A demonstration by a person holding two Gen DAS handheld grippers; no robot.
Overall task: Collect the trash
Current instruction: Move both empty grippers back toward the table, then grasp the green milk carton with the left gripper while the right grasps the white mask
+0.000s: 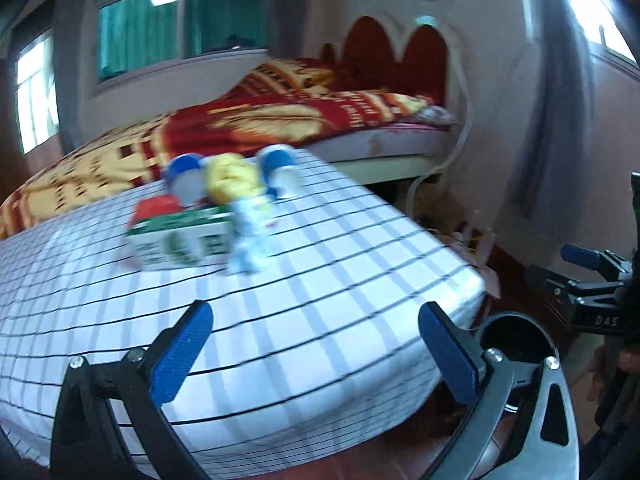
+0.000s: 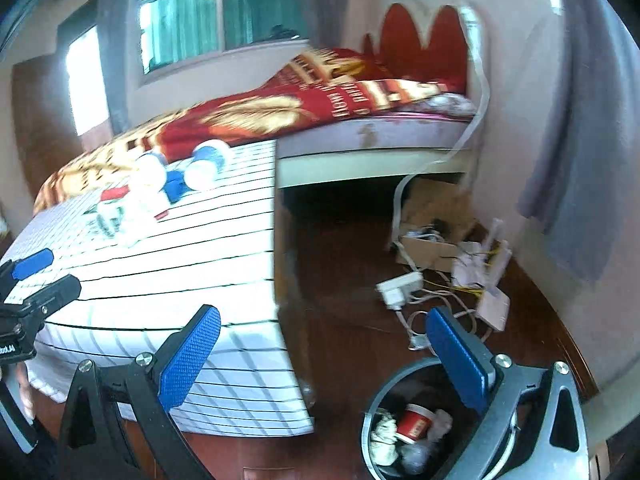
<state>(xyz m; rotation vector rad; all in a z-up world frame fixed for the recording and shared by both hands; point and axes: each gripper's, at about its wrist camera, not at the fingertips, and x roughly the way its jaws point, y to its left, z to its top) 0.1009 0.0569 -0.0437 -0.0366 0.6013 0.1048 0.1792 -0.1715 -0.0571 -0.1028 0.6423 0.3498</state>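
Carton (image 1: pixel 180 240): green-and-white box lying flat on the checked tablecloth (image 1: pixel 320 280), long axis running left-right across the view, ahead of the left jaws and a little left of their gap; blurred.
Wrapper (image 1: pixel 250 236): pale blue-white, crumpled, touching the carton's right end, long axis running away from the jaws.
Cups (image 1: pixel 188 178): blue-and-white, tipped on their sides behind the carton, flanking a yellow bag (image 1: pixel 232 178).
Left gripper (image 1: pixel 312 356): low over the table's near edge, aimed at the pile, jaws spread wide, nothing between them.
Right gripper (image 2: pixel 324 360): off the table's right corner above the floor, jaws wide and empty.
Trash bin (image 2: pixel 370 412): round, dark, under the right finger; holds a red cup (image 2: pixel 414 424) on its side and crumpled paper.
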